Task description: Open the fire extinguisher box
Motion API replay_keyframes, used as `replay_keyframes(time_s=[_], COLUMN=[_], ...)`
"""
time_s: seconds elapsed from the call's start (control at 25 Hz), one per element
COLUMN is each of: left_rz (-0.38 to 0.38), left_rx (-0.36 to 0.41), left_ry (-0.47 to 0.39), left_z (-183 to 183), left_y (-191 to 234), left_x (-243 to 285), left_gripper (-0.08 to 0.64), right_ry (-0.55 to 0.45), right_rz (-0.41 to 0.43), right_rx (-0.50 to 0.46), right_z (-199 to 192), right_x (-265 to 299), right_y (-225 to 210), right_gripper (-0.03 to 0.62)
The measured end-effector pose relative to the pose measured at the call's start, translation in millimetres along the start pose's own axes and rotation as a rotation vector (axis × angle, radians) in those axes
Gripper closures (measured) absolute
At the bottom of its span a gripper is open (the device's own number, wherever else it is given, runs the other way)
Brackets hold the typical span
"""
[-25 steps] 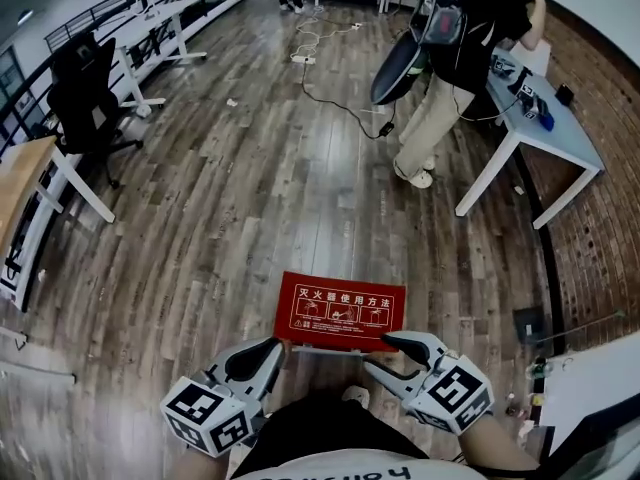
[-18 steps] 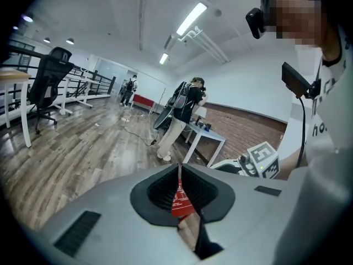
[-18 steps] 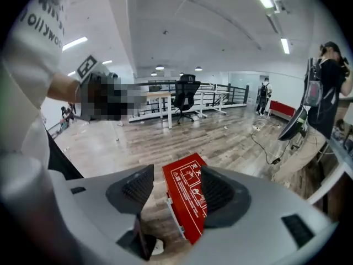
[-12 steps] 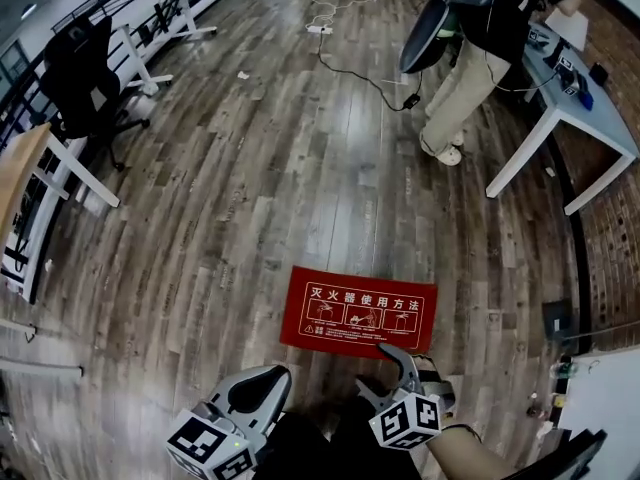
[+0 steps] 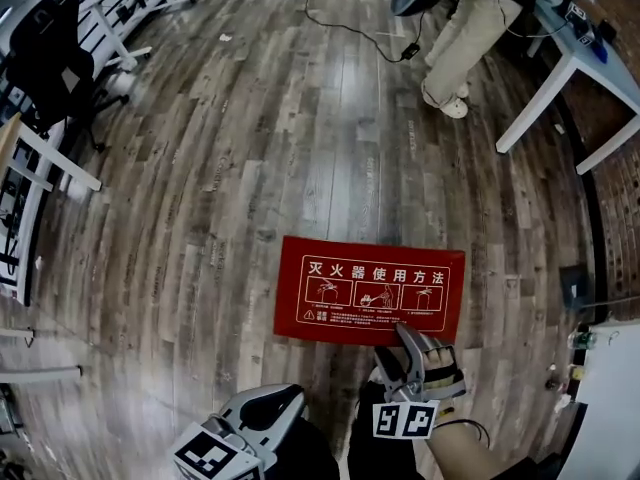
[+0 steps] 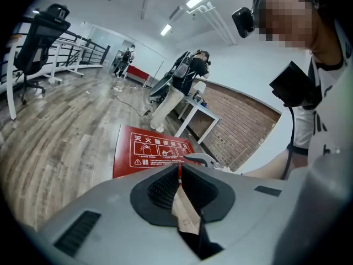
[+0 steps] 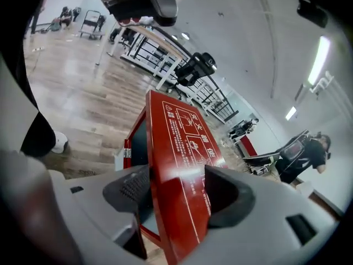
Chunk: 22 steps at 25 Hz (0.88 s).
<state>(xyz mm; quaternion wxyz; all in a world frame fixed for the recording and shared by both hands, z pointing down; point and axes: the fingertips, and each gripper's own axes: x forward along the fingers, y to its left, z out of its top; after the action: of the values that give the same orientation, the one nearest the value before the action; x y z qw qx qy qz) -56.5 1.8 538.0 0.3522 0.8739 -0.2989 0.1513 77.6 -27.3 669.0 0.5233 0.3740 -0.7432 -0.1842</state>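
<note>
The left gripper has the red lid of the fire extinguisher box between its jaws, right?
No, it is not the left one. The right gripper has the red lid between its jaws, which are opening. The right gripper view shows this. The left gripper has its jaws together with nothing between them.

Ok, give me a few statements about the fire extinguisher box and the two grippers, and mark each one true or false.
1. The left gripper has its jaws together, gripping nothing. True.
2. The box lid is blue. False: it is red with white print.
3. The box lid stands between the jaws of the right gripper. True; those jaws are opening.
4. The floor is carpeted. False: it is wood planks.
</note>
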Motion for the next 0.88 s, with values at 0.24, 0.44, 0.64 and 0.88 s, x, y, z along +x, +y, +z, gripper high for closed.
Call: replay_keyframes(time_s=[0.24, 0.44, 0.64, 0.88], left_rz=[-0.1, -0.123, -0.139, -0.142], left_rx=[0.008, 0.022, 0.012, 0.024], left_ry=[0.044, 0.055, 0.087, 0.093], left_z=[-18, -26, -42, -35], left_y=[2, 16, 24, 20], left_x=[24, 33, 34, 32], left_gripper=[0.538, 0.538, 0.538, 0.538], right_ry=[-0.024, -0.036, -0.06, -0.039], right_rz=[-0.034, -0.146, -0.222, -0.197], right_rx=[-0.081, -0.101, -0.075, -0.074], right_z=[0, 1, -3, 0], right_x=[17, 31, 40, 34], right_y=[17, 14, 6, 4], right_gripper=[0.304, 0.304, 0.305, 0.305])
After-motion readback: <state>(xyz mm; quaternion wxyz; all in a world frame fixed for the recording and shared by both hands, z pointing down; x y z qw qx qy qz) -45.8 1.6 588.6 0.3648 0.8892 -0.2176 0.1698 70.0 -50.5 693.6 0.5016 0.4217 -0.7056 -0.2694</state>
